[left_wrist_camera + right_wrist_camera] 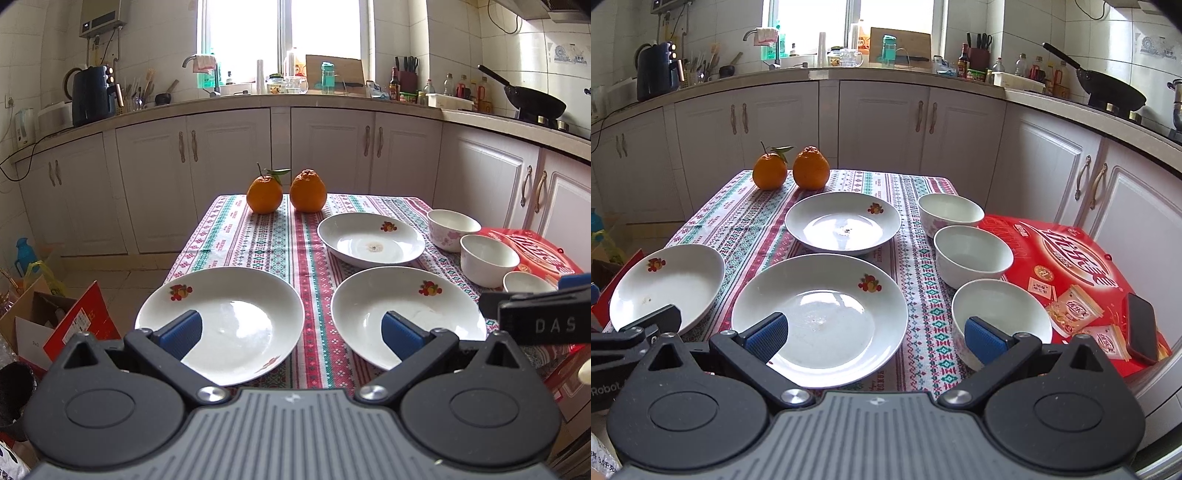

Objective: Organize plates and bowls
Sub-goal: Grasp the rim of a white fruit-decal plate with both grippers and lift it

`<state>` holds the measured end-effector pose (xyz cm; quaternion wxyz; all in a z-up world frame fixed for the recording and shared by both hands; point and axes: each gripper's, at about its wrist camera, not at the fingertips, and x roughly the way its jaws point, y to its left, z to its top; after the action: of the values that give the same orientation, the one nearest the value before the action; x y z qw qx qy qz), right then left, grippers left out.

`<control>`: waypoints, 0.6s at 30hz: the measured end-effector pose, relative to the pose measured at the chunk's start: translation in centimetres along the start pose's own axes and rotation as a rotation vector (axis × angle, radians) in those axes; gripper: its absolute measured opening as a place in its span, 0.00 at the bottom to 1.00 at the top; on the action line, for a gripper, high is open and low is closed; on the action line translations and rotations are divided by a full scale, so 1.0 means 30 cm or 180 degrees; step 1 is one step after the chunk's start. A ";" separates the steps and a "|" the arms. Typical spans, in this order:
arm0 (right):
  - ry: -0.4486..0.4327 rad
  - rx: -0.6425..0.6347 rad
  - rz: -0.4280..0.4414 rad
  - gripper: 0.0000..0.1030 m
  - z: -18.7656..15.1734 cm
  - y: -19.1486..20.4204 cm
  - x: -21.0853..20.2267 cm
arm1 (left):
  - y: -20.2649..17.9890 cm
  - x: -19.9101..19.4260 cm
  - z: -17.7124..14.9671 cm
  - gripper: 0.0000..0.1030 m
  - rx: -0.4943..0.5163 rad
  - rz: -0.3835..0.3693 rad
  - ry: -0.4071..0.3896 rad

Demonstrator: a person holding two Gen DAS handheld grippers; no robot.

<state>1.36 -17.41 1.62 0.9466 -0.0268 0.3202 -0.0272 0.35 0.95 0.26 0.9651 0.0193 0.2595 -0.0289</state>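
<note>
Three white plates with fruit prints lie on the patterned tablecloth: a near-left plate (pixel 221 317) (pixel 668 284), a near-middle plate (pixel 406 314) (pixel 820 317) and a far plate (pixel 371 238) (pixel 842 225). Three white bowls stand in a row at the right: far (pixel 452 229) (pixel 951 214), middle (pixel 487 260) (pixel 973 254), near (pixel 528 282) (pixel 1001 314). My left gripper (pixel 291 332) is open and empty, over the near edge between the two near plates. My right gripper (pixel 875 336) is open and empty, between the near-middle plate and the near bowl.
Two oranges (pixel 286 192) (pixel 790 170) sit at the table's far edge. A red box (pixel 1071 273) with a phone (pixel 1141 321) lies at the right. Cabinets and a cluttered counter (pixel 295 99) stand behind. Cardboard boxes (pixel 55 321) sit on the floor at left.
</note>
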 end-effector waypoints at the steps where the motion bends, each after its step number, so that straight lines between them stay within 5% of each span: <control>1: -0.0025 -0.0027 0.0018 1.00 0.009 -0.003 0.004 | 0.008 0.001 -0.001 0.99 0.0004 0.0001 -0.0002; 11: -0.0199 0.0022 0.0713 1.00 0.111 -0.014 0.057 | 0.157 0.056 -0.039 0.99 0.0146 0.0043 0.0200; 18: 0.0031 -0.0055 0.1349 1.00 0.177 0.081 0.194 | 0.265 0.128 -0.103 0.99 0.0215 -0.0094 0.0481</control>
<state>9.29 -15.21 2.15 0.9293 0.0332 0.3234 0.1752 2.65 8.86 -4.17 0.9411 0.0501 0.3307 -0.0503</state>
